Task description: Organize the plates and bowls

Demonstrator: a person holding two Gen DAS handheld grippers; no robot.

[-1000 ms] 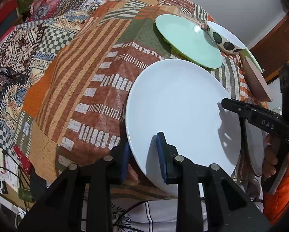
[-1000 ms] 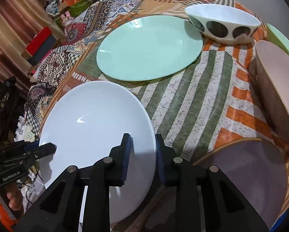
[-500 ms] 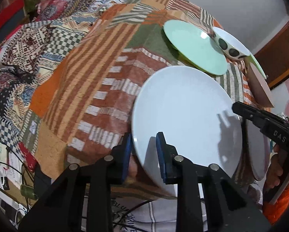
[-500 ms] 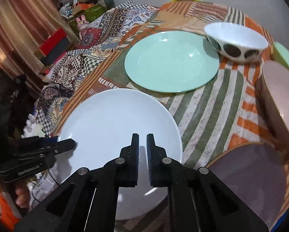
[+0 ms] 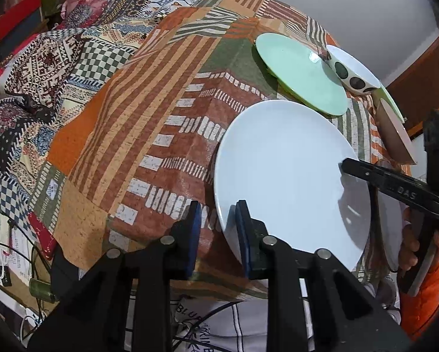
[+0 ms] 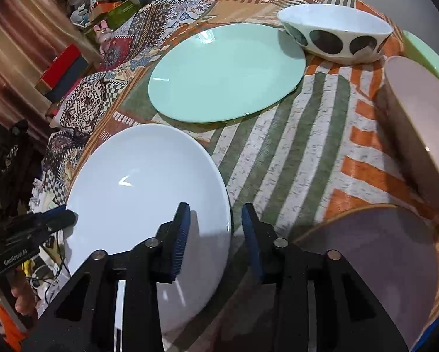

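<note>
The smooth round white plate [image 6: 149,193] lies at the near edge of the patchwork tablecloth [image 5: 149,123]; the left gripper [image 5: 218,228] and right gripper [image 6: 215,231] straddle its opposite rims, jaws parted, pads not pressing, the left's just closing, the right's just opening; beyond it a glossy mint plate [image 6: 225,73], then a spotted bowl [image 6: 333,33].

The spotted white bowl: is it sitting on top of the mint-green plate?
No, the spotted white bowl rests on the patchwork tablecloth beside the round mint-green plate.
</note>
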